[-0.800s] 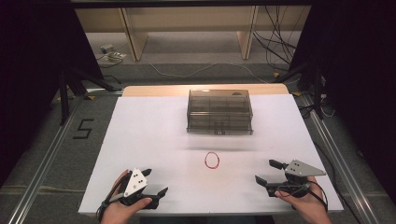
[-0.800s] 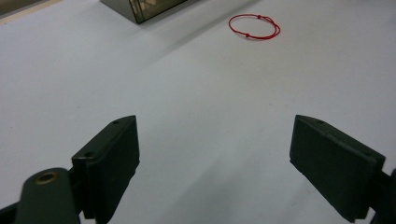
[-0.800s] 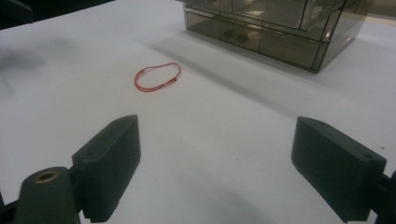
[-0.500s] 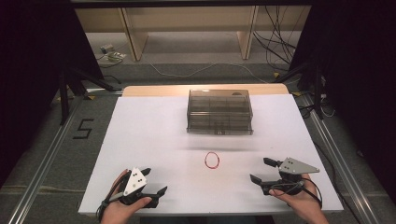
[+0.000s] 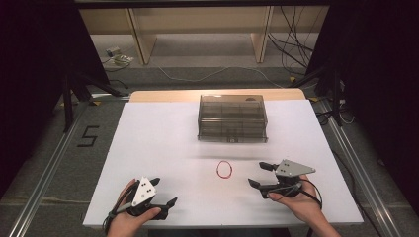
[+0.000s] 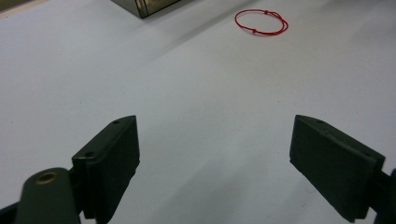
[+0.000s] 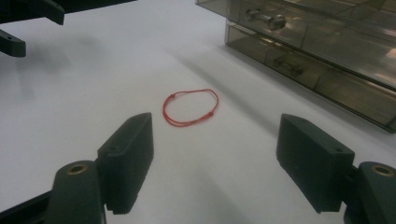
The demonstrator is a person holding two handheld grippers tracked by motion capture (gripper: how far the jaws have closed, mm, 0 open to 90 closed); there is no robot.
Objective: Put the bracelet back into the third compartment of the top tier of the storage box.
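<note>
A thin red string loop (image 5: 218, 169) lies flat on the white table top (image 5: 163, 148), in front of a smoky clear drawer box (image 5: 232, 118). My right gripper (image 5: 256, 173) hovers just right of the loop with its jaws wide open and nothing between them. In the right gripper view the loop (image 7: 164, 110) lies a little ahead of that gripper (image 7: 215, 126), toward the left jaw. My left gripper (image 5: 164, 191) rests near the front left edge, open and empty. Far ahead of the left gripper (image 6: 215, 140), up and to the right, is the loop (image 6: 236, 19).
The drawer box (image 7: 317, 46) shows two shut drawers with small handles and stands at the back middle of the table. A wooden strip edges the table behind it. Cables and furniture legs lie on the floor beyond. Metal rails run along both sides.
My right gripper has moved left and slightly forward, closer to the red loop. The left gripper and the loop have stayed put.
</note>
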